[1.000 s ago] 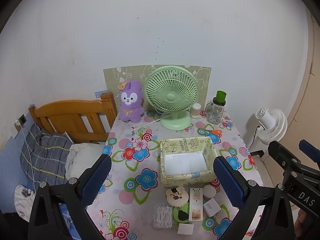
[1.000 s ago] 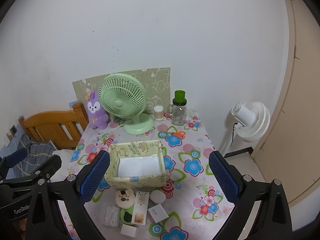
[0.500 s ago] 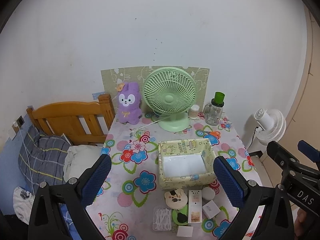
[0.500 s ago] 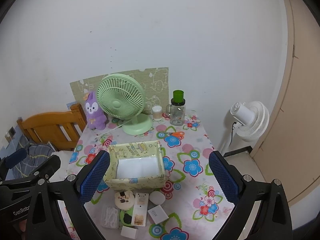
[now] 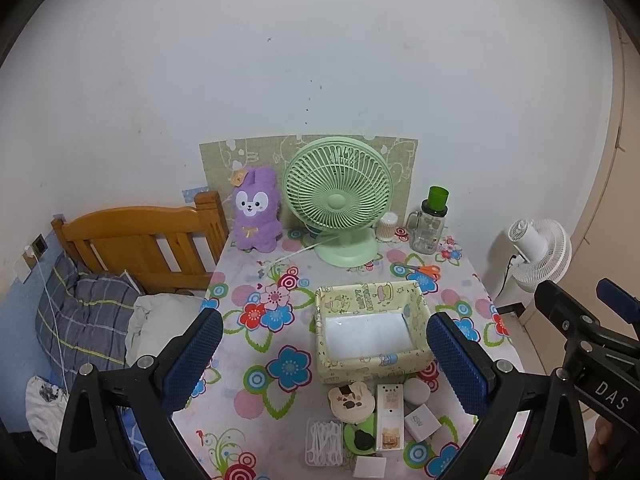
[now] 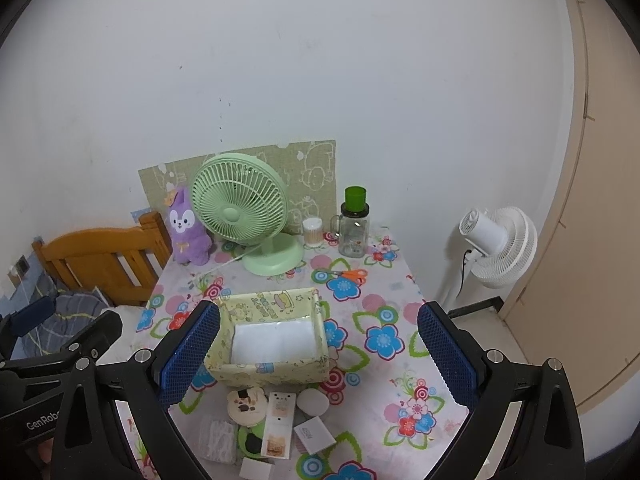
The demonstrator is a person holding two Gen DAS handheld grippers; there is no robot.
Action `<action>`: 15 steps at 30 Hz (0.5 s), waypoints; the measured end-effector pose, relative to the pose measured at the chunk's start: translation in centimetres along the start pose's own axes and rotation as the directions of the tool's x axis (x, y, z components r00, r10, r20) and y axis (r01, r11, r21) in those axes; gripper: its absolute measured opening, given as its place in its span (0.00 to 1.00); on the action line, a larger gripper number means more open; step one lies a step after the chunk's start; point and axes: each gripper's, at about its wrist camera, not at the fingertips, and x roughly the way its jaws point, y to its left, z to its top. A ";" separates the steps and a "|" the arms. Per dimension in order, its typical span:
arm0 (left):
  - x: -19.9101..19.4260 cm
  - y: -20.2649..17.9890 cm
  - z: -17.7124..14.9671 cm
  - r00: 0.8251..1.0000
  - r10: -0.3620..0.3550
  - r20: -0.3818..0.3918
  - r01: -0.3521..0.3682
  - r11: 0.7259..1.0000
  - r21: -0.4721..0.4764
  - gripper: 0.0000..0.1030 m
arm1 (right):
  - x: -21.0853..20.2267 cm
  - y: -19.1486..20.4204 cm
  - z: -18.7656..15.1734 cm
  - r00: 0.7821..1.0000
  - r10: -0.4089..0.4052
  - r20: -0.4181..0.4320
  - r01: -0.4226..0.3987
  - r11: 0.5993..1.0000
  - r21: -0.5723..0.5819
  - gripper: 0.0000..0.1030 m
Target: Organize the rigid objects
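Note:
A pale yellow storage box (image 5: pixel 372 356) (image 6: pixel 272 372) stands open and empty on the flowered table. In front of it lie small items: a bear-shaped compact (image 5: pixel 351 401) (image 6: pixel 247 401), a tall white packet (image 5: pixel 389 416) (image 6: pixel 279 424), a round white puck (image 5: pixel 416 391) (image 6: pixel 313 401), a white cube (image 5: pixel 420 421) (image 6: pixel 315 435), a clear swab case (image 5: pixel 323 441), a green dish (image 5: pixel 359 436). My left gripper (image 5: pixel 324 358) is open and empty, high above the table. My right gripper (image 6: pixel 318 352) is open and empty, also high above the table.
At the table's back stand a green fan (image 5: pixel 338 196), a purple plush rabbit (image 5: pixel 256 210), a glass jar with a green lid (image 5: pixel 432 224), a swab cup (image 5: pixel 387 226) and orange scissors (image 5: pixel 424 270). A wooden bed frame (image 5: pixel 136 240) is left, a white floor fan (image 5: pixel 536 248) right.
Both grippers have pulled back and up slightly; the table and its objects look a little farther and lower. Nothing on the table has moved.

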 end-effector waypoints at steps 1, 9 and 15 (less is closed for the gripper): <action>0.0 0.0 0.0 1.000 0.001 0.001 -0.001 1.000 0.001 1.00 | 0.0 0.0 0.1 1.000 0.000 -0.001 0.000 1.000 -0.001 0.98; 0.0 0.0 0.0 1.000 0.002 0.002 -0.002 1.000 0.003 1.00 | 0.0 0.0 0.1 1.000 -0.001 0.000 0.001 1.000 -0.001 0.98; 0.0 0.1 0.1 1.000 0.002 0.001 -0.002 1.000 0.003 1.00 | 0.1 0.1 0.2 1.000 -0.001 0.000 0.001 1.000 0.000 0.98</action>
